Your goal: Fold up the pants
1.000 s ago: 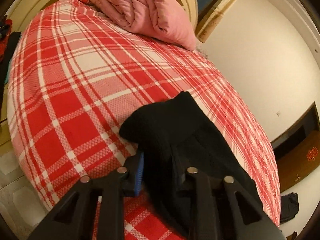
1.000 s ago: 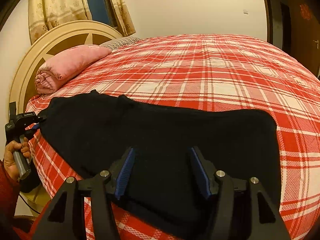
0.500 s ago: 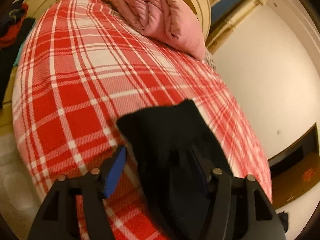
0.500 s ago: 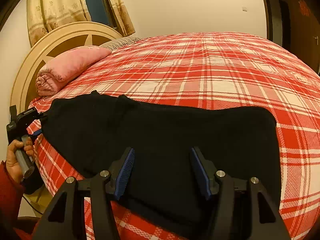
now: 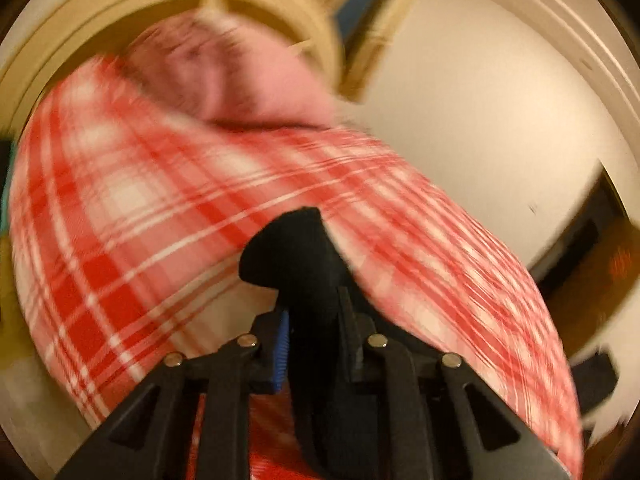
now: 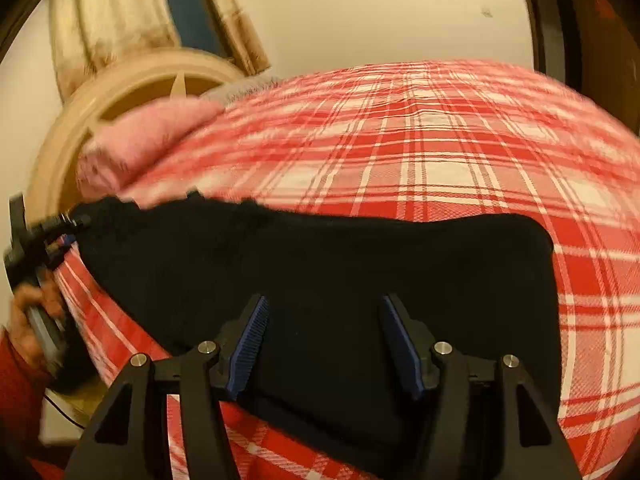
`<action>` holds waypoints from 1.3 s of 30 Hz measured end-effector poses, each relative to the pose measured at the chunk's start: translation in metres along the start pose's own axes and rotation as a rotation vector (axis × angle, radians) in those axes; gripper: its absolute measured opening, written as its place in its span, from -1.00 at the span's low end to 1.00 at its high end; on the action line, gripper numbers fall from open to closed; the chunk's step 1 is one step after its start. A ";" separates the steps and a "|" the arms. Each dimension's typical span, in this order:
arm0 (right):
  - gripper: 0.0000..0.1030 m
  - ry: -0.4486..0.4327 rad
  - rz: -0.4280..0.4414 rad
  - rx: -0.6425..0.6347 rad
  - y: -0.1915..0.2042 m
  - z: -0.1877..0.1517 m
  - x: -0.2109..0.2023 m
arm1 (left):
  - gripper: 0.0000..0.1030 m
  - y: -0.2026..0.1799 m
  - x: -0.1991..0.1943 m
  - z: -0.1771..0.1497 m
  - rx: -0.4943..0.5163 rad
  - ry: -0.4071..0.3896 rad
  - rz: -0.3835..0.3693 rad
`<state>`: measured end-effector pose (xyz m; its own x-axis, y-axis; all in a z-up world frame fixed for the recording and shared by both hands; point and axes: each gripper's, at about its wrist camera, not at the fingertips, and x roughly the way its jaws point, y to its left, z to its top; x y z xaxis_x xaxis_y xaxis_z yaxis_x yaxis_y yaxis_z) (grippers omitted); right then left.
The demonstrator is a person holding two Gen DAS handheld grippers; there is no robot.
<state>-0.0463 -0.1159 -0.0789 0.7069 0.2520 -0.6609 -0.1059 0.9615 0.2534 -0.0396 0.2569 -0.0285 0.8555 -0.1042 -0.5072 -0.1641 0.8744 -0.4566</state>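
Black pants point(image 6: 320, 272) lie stretched across the near side of a bed with a red and white plaid cover point(image 6: 440, 152). My left gripper point(image 5: 312, 320) has one end of the pants point(image 5: 292, 248) bunched between its jaws, which are closing on the cloth and hold it off the bed. In the right wrist view that gripper point(image 6: 60, 236) shows at the far left, held by a hand point(image 6: 28, 320). My right gripper point(image 6: 323, 300) stands open over the pants' near edge, its blue pads point(image 6: 248, 344) wide apart.
A rolled pink quilt point(image 6: 152, 136) lies by the cream headboard point(image 6: 132, 88). Curtains point(image 6: 100, 20) hang behind it. A dark doorway point(image 6: 580, 20) is at the right. The far half of the bed's cover point(image 5: 120, 220) is bare.
The left gripper opened wider, then closed on the end of the pants and rose with it, and its view is now blurred. The right gripper stayed over the pants, still open.
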 end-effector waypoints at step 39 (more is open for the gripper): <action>0.19 -0.160 -0.056 0.326 -0.117 -0.008 -0.099 | -0.16 -0.279 -0.050 -0.219 0.949 0.369 -0.689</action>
<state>-0.1098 -0.2520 -0.0486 0.8085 0.1553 -0.5677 0.1460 0.8815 0.4490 -0.1440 -0.0861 -0.0363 0.4072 -0.6734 -0.6170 0.8208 0.5661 -0.0761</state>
